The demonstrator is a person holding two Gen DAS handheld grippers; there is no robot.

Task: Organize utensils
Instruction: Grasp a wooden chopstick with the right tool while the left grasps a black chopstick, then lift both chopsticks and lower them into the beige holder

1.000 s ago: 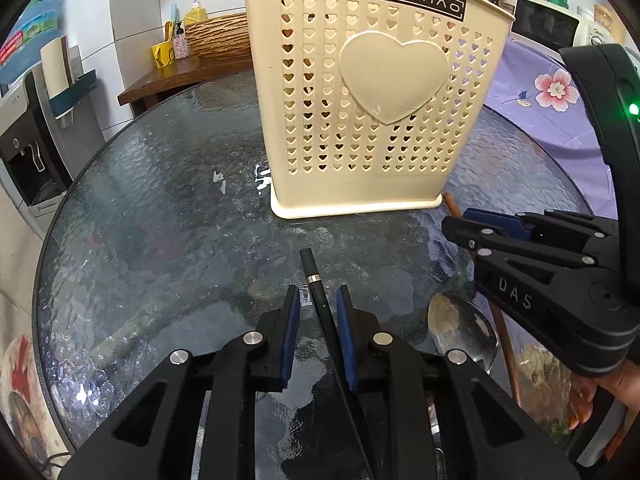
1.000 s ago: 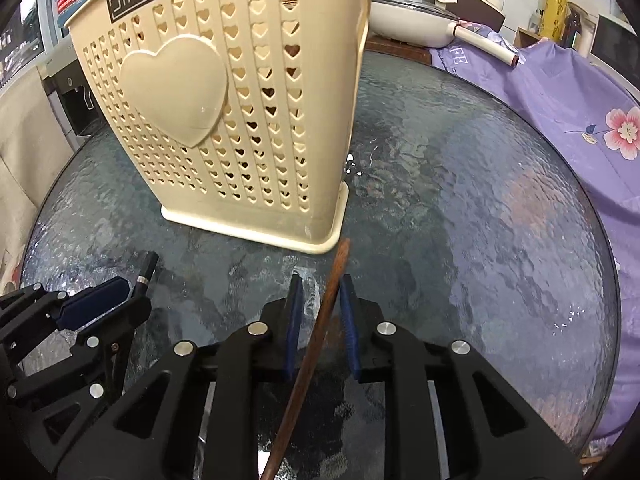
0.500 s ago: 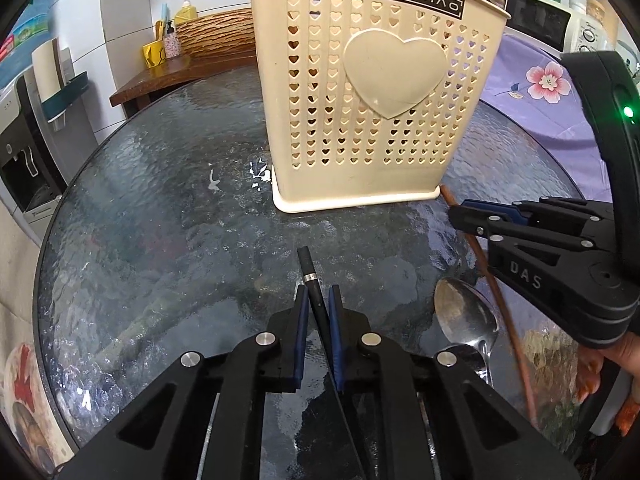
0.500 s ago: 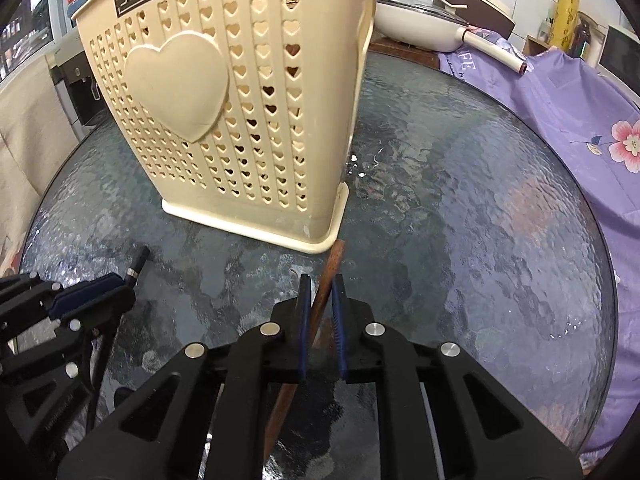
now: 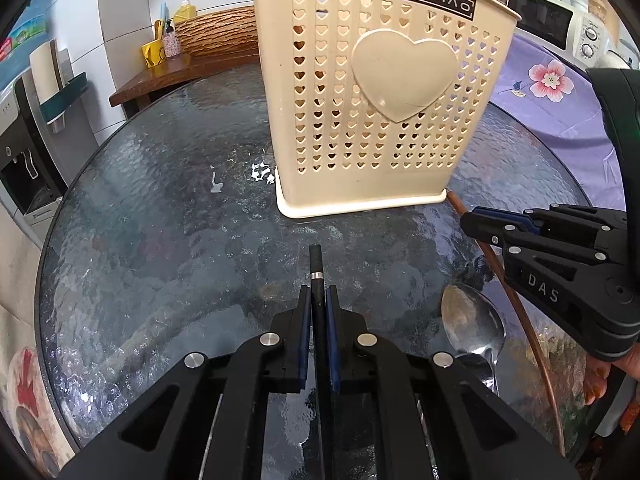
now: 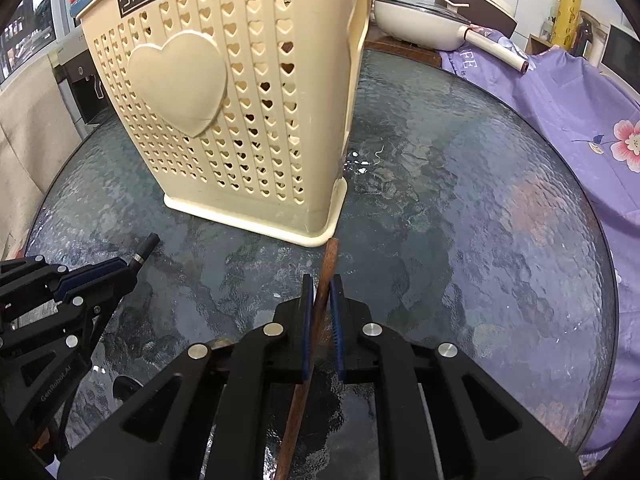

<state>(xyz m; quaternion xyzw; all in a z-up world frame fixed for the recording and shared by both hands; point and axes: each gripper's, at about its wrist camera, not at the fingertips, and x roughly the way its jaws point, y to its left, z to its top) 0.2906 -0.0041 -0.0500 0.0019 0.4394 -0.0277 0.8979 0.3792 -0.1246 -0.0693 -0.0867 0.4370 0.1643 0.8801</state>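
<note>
I'm clamping the left gripper (image 5: pixel 316 306) on the black chopstick (image 5: pixel 315 268) and the right gripper (image 6: pixel 321 296) on the brown one (image 6: pixel 327 268); both are pointing up-frame at the holder (image 5: pixel 372 92), standing just beyond on the table (image 5: pixel 160 240).

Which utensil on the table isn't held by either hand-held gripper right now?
The metal spoon, lying loose on the glass. The black chopstick and brown chopstick are each clamped.

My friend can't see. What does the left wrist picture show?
The left gripper pinches a black chopstick on a round glass table. Ahead stands a cream utensil basket; at right the right gripper grips a brown chopstick beside a metal spoon.
</note>
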